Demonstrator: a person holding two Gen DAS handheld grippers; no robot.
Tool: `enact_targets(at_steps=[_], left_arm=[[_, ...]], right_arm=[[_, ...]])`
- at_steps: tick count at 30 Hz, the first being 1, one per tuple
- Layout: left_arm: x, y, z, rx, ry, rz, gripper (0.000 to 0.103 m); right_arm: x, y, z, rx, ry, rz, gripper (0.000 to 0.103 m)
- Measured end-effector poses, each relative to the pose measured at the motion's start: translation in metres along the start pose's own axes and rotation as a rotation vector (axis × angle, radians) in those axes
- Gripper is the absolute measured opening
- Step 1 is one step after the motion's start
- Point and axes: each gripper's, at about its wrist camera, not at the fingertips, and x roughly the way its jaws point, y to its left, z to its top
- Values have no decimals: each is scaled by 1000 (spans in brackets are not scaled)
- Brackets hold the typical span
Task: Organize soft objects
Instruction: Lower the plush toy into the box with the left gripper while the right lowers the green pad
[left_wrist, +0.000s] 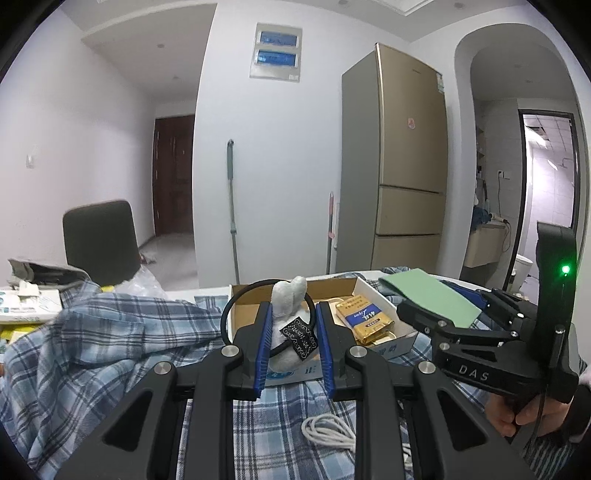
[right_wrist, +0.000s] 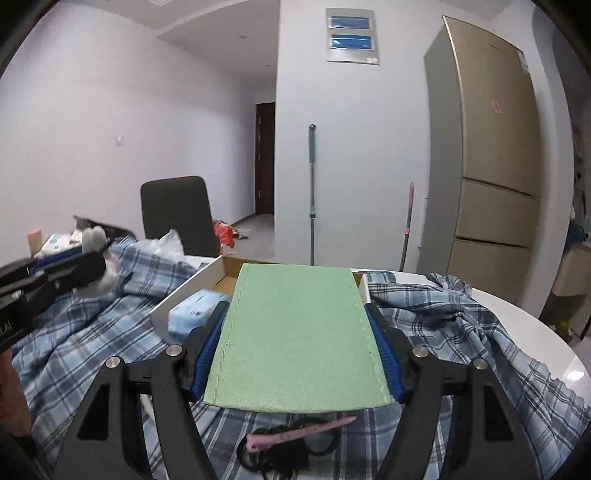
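Observation:
My left gripper (left_wrist: 294, 308) is shut on a white plush piece (left_wrist: 290, 299) fixed to a black headband hoop (left_wrist: 227, 314) with a black tag, held just above the near end of an open cardboard box (left_wrist: 369, 291). My right gripper (right_wrist: 295, 308) is shut on a flat green felt pad (right_wrist: 299, 332), its blue pads pressing both long edges, and holds it level over the box wall (right_wrist: 192, 284). In the left wrist view the right gripper (left_wrist: 443, 308) and its green pad (left_wrist: 428, 295) hang at the right. In the right wrist view the left gripper (right_wrist: 99, 262) and the plush (right_wrist: 94, 238) sit far left.
A blue plaid cloth (left_wrist: 110, 332) covers the white table (right_wrist: 535, 332). The box holds a gold packet (left_wrist: 364, 319) and a blue tissue pack (right_wrist: 195, 310). A white cable (left_wrist: 327, 432), a pink hair clip (right_wrist: 303, 432) and black ties (right_wrist: 273, 458) lie near me. A dark chair (left_wrist: 99, 240) stands behind.

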Motion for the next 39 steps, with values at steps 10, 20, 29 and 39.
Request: enact_targets(at_steps=[10, 20, 29, 39], left_arm=[[47, -7, 29, 56, -133, -10, 23], [107, 2, 17, 41, -121, 26, 23], [132, 14, 15, 5, -16, -26, 23], [142, 10, 14, 15, 40, -17, 29]], right_arm=[[40, -21, 29, 81, -81, -53, 69], [61, -19, 25, 36, -164, -137, 70], [80, -34, 25, 97, -55, -136, 70], [83, -28, 27, 54, -38, -121, 70]])
